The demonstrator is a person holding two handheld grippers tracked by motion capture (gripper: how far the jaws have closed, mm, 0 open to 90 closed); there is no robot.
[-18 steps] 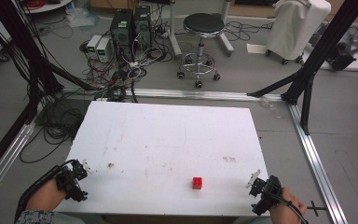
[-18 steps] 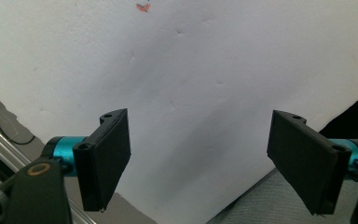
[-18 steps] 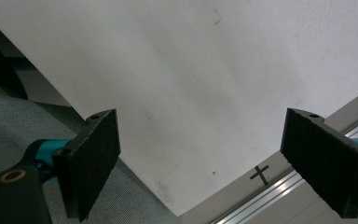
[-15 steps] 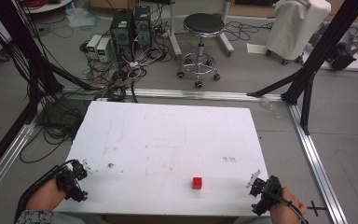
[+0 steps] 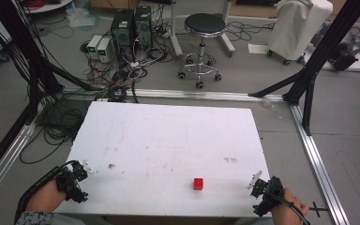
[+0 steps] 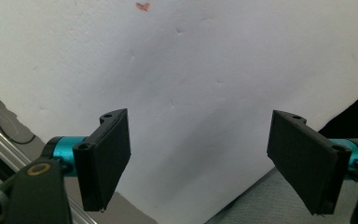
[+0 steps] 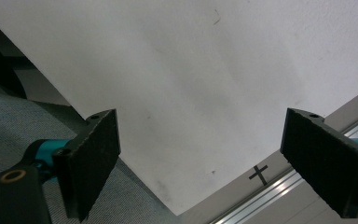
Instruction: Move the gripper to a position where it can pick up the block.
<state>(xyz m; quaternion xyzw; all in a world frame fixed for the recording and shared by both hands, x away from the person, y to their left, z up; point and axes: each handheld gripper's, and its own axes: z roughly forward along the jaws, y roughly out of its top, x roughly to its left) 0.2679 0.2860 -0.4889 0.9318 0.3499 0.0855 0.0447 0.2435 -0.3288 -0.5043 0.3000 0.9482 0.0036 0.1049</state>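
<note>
Fingers of left gripper (image 6: 198, 163) and right gripper (image 7: 214, 163) spread wide, empty, above white table (image 5: 178, 136)

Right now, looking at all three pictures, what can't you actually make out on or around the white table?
- Small red cube, high view: too small to tell its material or any markings.
- Brownish stains on the white table top, high view: too blurred to identify.
- Left tongs and right tongs, high view: too small to read their opening; the gripper views show both open.
- Person's forearms, high view: cut off by the bottom edge.
</note>
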